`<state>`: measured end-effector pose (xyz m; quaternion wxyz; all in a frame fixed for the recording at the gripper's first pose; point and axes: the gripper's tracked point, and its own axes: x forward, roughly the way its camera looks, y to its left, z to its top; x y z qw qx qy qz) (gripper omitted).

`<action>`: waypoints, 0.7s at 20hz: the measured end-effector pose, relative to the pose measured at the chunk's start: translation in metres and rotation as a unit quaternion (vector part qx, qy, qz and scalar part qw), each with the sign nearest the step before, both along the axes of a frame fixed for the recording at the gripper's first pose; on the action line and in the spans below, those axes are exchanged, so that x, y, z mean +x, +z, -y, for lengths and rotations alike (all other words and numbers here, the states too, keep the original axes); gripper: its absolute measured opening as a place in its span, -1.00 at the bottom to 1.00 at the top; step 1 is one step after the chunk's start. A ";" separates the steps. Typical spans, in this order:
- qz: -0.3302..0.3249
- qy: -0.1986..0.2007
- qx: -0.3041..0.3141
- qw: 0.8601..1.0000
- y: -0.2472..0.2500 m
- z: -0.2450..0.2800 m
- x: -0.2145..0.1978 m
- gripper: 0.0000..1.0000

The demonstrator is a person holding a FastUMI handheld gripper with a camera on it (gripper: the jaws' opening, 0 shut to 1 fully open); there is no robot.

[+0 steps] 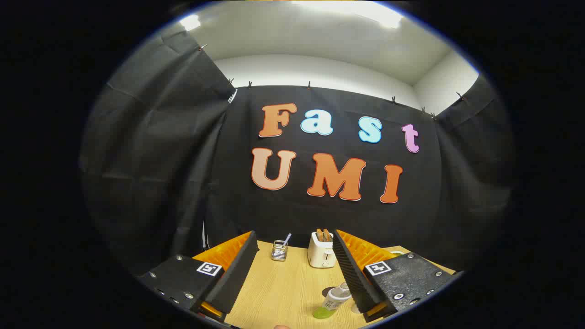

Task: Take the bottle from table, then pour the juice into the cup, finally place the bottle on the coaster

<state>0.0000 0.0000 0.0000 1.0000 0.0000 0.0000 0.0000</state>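
Wooden table [283,292] in a black-draped booth, gripper [292,274] spread wide above it.
Nothing between the fingers; the juice bottle [332,301], green liquid at its base, sits beside the right finger, with a wire holder [279,251] containing a utensil and a toaster [321,250] with toast beyond.

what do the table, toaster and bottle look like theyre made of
Table: pale wood or wood-look laminate, with grain lines and a matte finish.
Toaster: probably white plastic, smooth with a slight sheen.
Bottle: clear plastic, most likely; see-through body and green juice inside. It lies just inside one of the open gripper's fingers, untouched.
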 end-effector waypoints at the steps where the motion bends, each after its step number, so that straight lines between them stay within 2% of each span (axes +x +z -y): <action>1: 0.001 -0.002 -0.002 1.000 0.001 0.002 0.000 0.96; 14: -0.003 -0.009 -0.011 1.000 -0.003 0.003 0.000 0.96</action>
